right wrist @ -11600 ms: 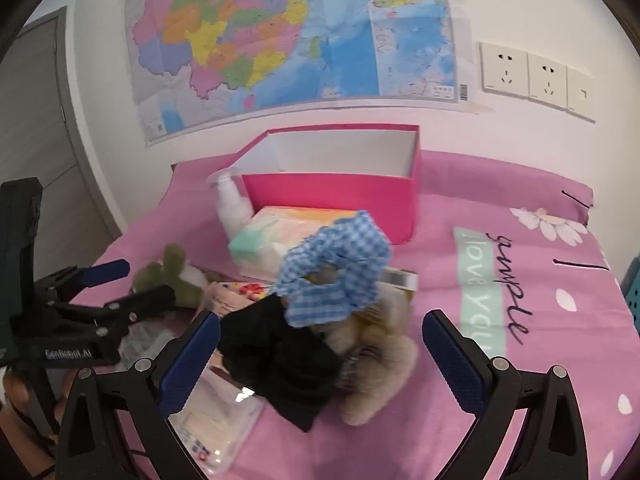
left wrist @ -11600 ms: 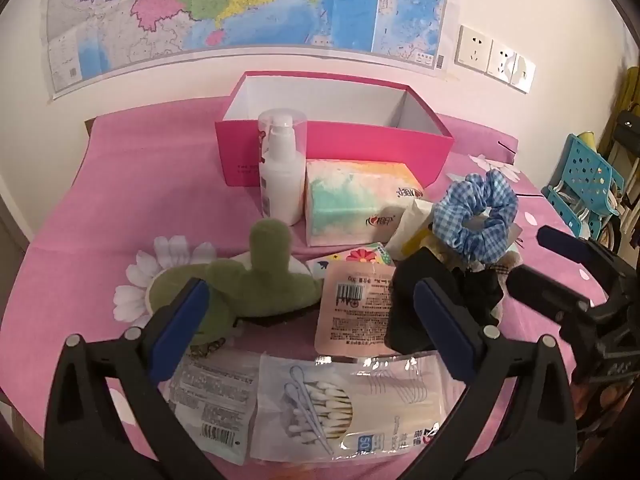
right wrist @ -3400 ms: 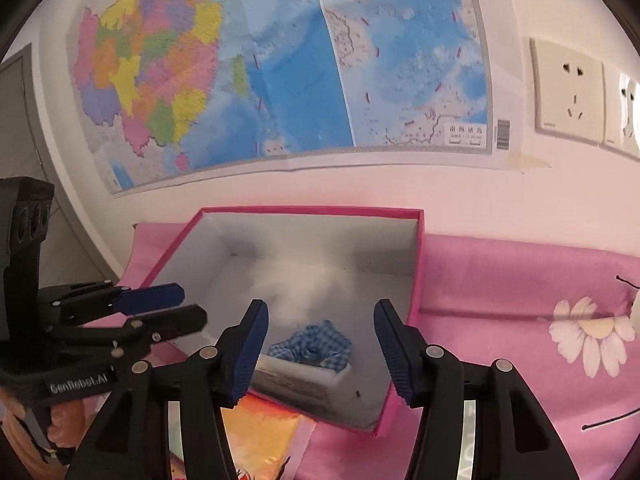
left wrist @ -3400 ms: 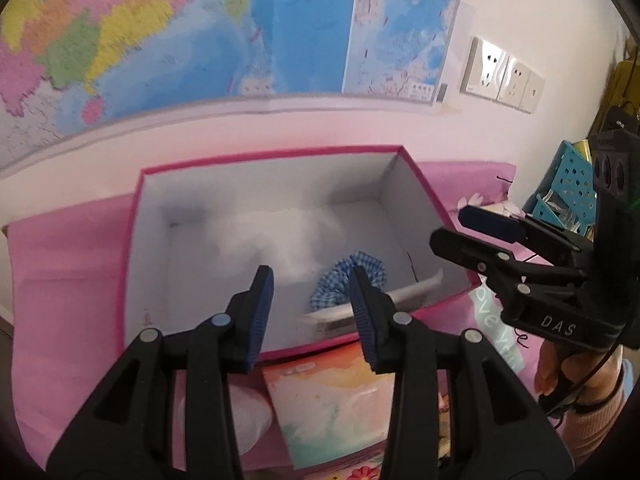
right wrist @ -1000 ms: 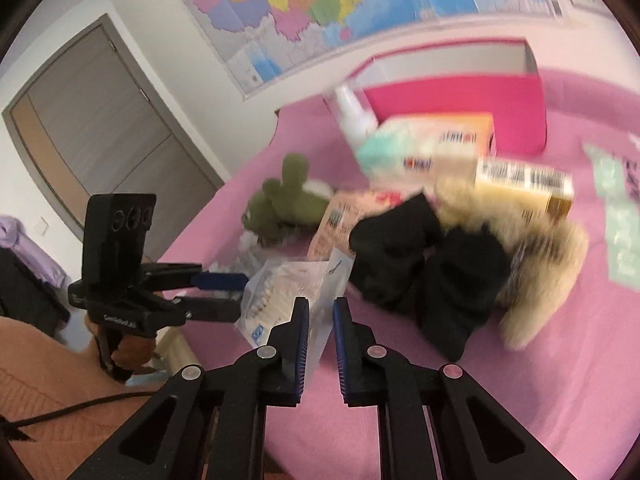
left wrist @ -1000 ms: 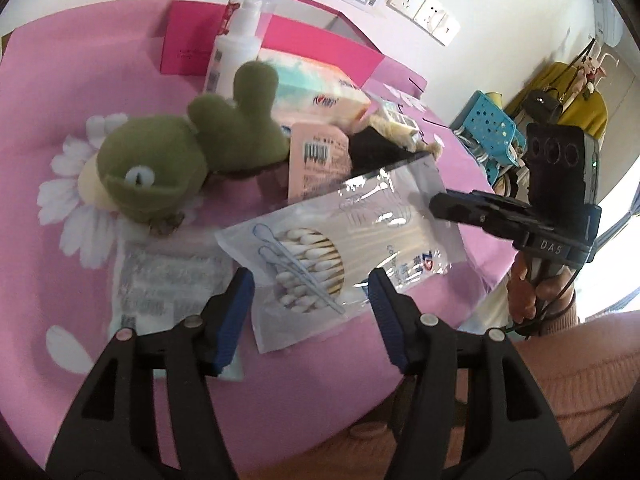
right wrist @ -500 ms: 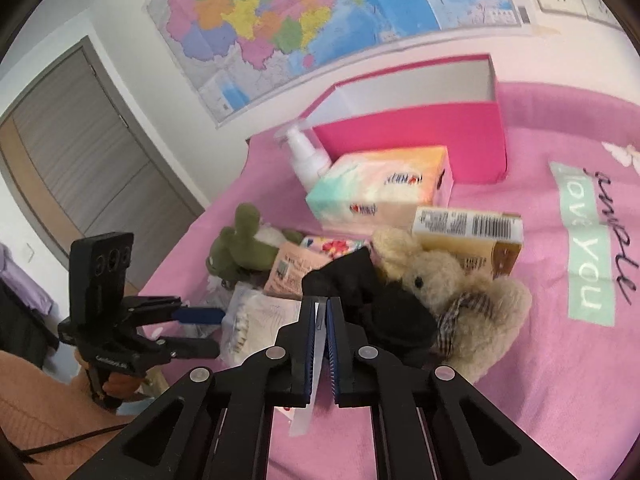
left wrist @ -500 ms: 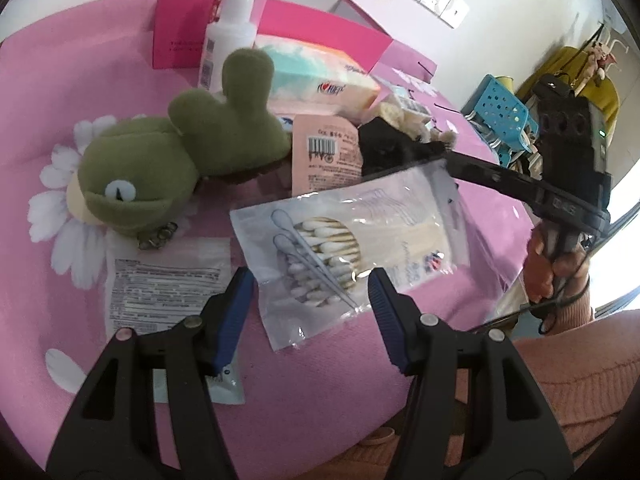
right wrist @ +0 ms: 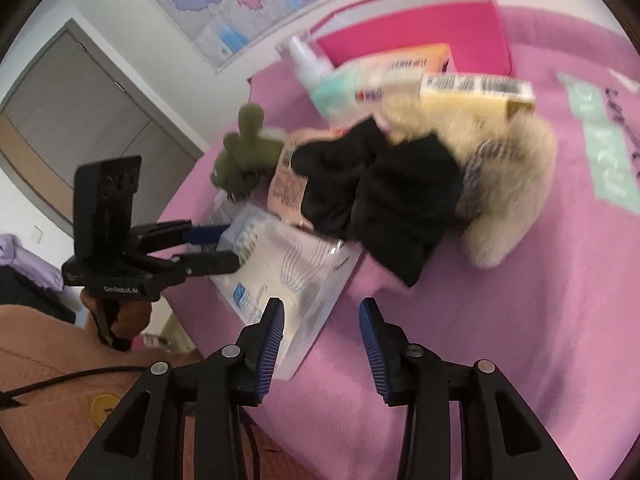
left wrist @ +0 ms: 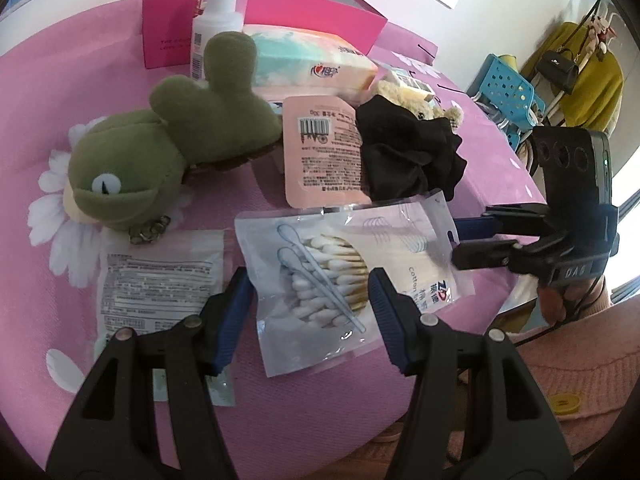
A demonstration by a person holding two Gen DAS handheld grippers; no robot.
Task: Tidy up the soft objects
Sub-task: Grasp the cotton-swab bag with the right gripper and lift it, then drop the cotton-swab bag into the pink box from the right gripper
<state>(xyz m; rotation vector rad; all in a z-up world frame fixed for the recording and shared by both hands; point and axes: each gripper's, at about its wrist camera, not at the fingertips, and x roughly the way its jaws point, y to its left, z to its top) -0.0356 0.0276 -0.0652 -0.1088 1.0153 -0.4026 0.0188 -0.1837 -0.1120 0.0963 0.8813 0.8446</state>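
green frog plush (left wrist: 160, 152): at ten o'clock of the left gripper (left wrist: 310, 308), apart.
cotton swab bag (left wrist: 340, 268): flat, between the left gripper's half-spread blue pads, unpinched.
black scrunchie (right wrist: 380, 196): at twelve o'clock of the right gripper (right wrist: 322, 340), nearer it.
right gripper: opening, jaws empty, left pad over the bag's corner.

A pink cloth with white daisy prints (left wrist: 60, 216) covers the surface; on it lie an olive-green plush frog (left wrist: 160, 152), a black fabric scrunchie (left wrist: 408, 156), a cream furry teddy bear (right wrist: 516, 184), a peach sachet with black barcode (left wrist: 324, 152) and, at the far side, a magenta cardboard box (left wrist: 264, 12) with white inside
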